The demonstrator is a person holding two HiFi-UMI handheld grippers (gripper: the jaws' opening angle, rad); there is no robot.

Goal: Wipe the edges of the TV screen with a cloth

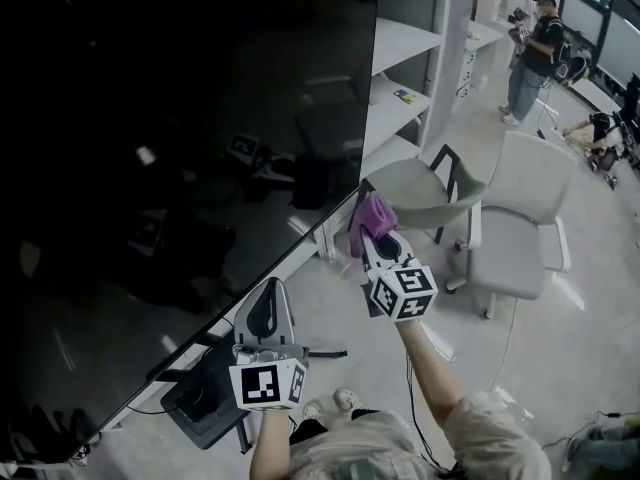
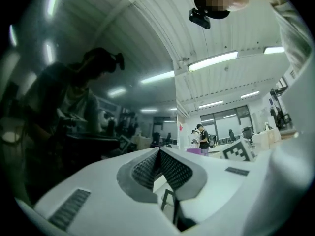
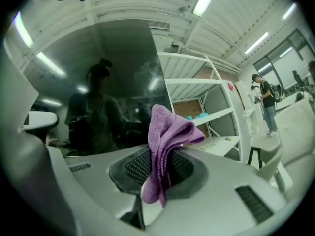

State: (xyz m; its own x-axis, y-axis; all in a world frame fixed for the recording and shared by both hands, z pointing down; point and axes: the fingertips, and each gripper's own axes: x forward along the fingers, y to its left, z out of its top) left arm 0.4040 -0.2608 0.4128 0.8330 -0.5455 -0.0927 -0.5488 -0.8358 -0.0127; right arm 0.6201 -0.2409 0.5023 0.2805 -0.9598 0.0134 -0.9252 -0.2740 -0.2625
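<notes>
The right tongs (image 1: 378, 236) pinch the cloth (image 1: 371, 214) at the TV (image 1: 180, 118) corner; the left tongs (image 1: 264, 313), pressed together, hang lower.

The floor (image 1: 560, 368) is pale and shiny. A grey chair (image 1: 520, 218) stands on it at three o'clock. A dark flat base (image 1: 200, 408) sits on it at seven o'clock. A person (image 1: 535, 53) stands far off at one o'clock. White shelves (image 1: 405, 43) stand at twelve o'clock, with a small card (image 1: 405, 96) on one shelf.
</notes>
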